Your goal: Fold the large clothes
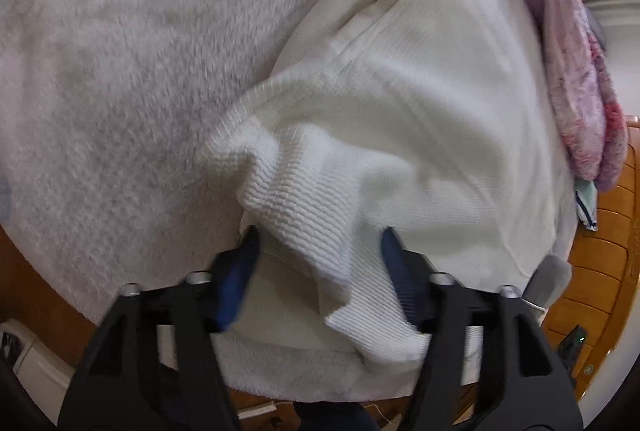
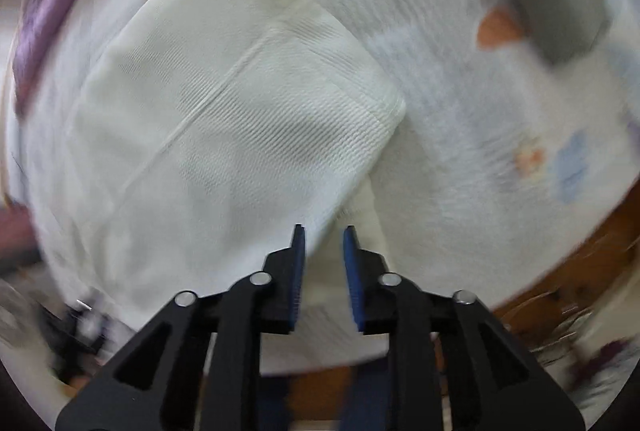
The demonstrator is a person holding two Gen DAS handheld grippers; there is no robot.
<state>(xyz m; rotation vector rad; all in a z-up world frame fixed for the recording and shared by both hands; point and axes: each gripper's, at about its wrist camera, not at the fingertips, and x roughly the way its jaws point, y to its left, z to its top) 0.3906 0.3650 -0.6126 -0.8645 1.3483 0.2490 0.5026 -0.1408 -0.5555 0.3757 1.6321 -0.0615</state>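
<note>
A cream ribbed knit garment (image 1: 400,119) lies partly folded on a fluffy white blanket (image 1: 120,71). In the left wrist view a bunched ribbed sleeve or hem (image 1: 304,215) hangs loose between the wide-apart fingers of my left gripper (image 1: 318,235), which is open. In the right wrist view the folded garment (image 2: 224,103) fills the middle, with a folded corner at the right. My right gripper (image 2: 323,231) is just above the garment's near edge, its jaws a narrow gap apart with cloth behind them; nothing is visibly pinched.
A purple and pink quilt (image 1: 576,79) is heaped along the blanket's far right side. A wooden floor (image 1: 600,271) lies past the bed edge. A grey object (image 2: 560,3) lies on the printed white bedding (image 2: 520,151) at upper right.
</note>
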